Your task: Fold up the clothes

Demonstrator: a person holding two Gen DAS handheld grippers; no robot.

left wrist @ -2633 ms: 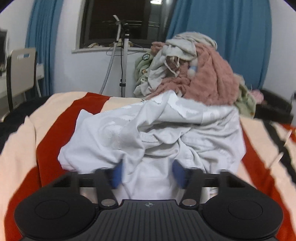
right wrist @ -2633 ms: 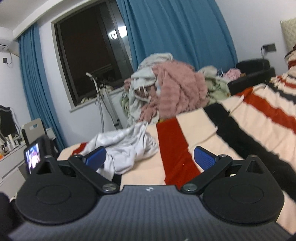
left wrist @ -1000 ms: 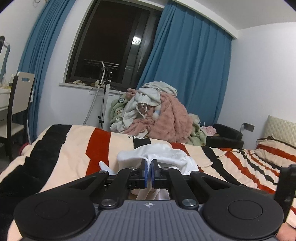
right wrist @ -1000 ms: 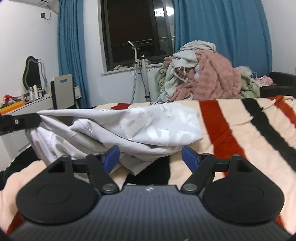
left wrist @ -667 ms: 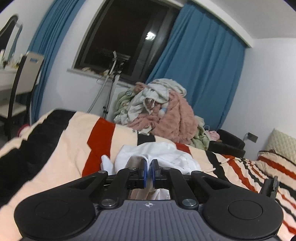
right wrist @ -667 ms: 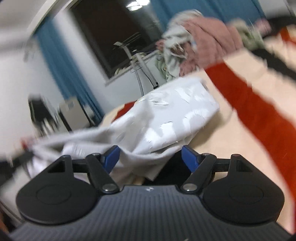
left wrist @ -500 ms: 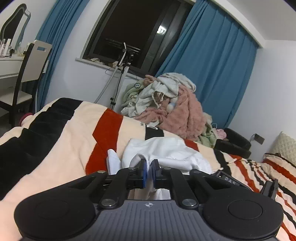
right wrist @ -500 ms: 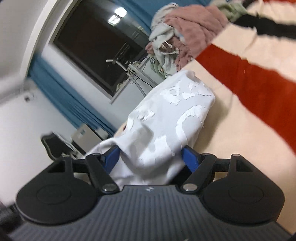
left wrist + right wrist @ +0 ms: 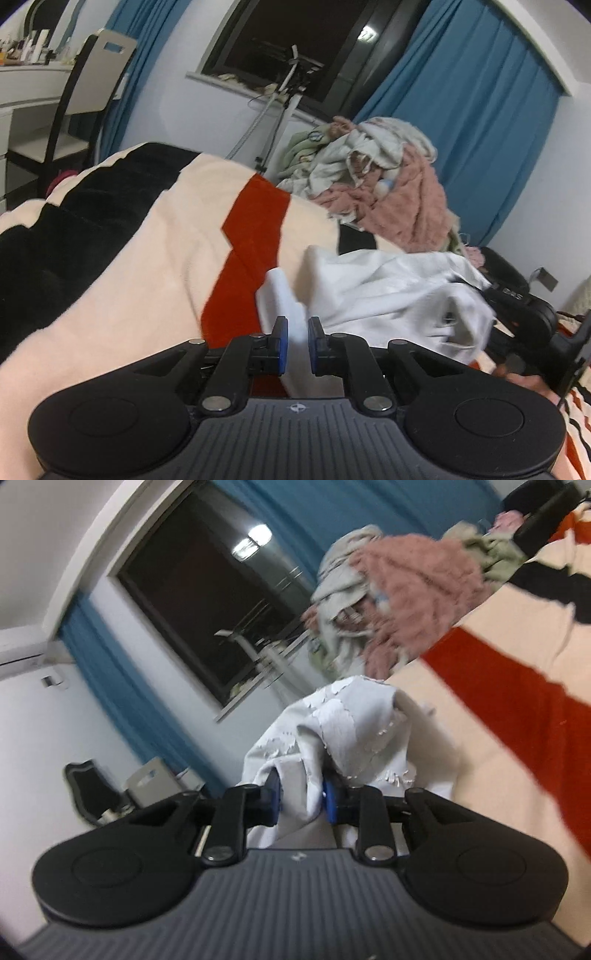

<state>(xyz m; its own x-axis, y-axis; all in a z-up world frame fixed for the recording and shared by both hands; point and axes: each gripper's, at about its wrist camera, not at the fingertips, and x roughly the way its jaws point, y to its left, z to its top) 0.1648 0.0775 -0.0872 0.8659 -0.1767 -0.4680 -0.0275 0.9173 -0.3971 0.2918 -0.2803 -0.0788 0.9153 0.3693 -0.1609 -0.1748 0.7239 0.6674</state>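
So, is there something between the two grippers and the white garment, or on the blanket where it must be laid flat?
Nothing visible. The left gripper and the right gripper both have the white garment between their fingers already. The striped blanket beside it looks bare; the pile of clothes lies farther back.

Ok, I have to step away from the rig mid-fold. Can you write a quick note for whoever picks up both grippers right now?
Left gripper: shut on an edge of the white garment.
Right gripper: shut on another bunched part of it.
The garment hangs crumpled between them over the striped blanket.
Done: both grips taken.
Left: spread it flat, then fold. The clothes pile behind is untouched.
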